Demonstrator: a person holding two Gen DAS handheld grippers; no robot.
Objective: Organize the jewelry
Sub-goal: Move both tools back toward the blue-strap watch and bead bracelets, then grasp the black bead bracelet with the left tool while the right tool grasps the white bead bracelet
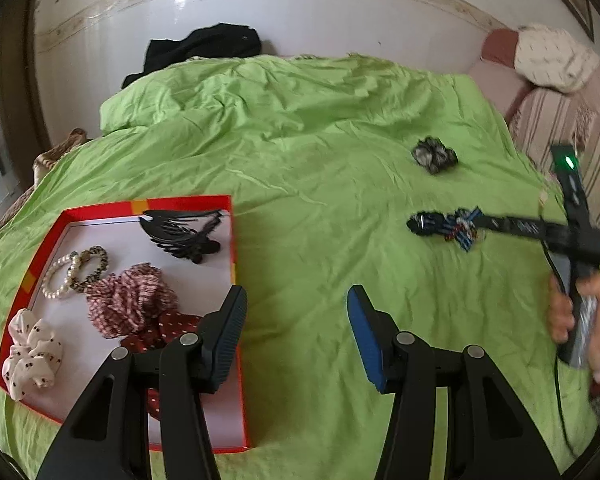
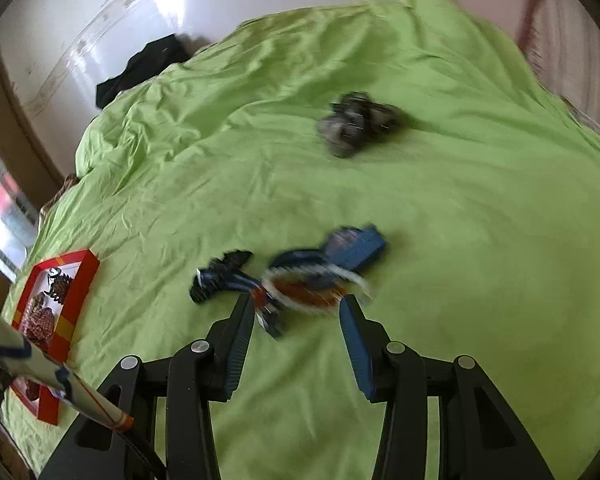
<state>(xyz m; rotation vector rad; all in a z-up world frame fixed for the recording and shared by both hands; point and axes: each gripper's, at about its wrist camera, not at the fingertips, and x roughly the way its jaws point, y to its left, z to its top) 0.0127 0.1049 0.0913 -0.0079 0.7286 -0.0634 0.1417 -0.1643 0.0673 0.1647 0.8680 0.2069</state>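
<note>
Over at nine o'clock on the green bed (image 1: 300,184) sits the red tray (image 1: 44,256), and it's already well stocked: a white dotted scrunchie (image 1: 30,354) at its near left corner, a pearl bracelet (image 1: 60,278) looped beside a leopard-print band (image 1: 92,266), a red checked scrunchie (image 1: 134,300) in the middle, a dark red dotted one (image 1: 168,330) just under it, and a black claw clip (image 1: 184,234) up at the far edge.

The left tongs (image 1: 296,330) hang spread wide with nothing between them, the left finger over the tray's right rim, the right finger over bare sheet.

Moving across to three o'clock, the blue striped bow clip (image 1: 458,228) lies on the bed. The right tongs (image 2: 296,312) are down on it, parted wide, one finger at each side of the bow, with no grip closed on it; the bow is blurred in the right wrist view.

Beyond, toward one o'clock, a grey-black scrunchie (image 1: 434,154) lies alone, well apart from the bow. A black garment (image 1: 204,48) lies at the bed's far edge, twelve o'clock.
</note>
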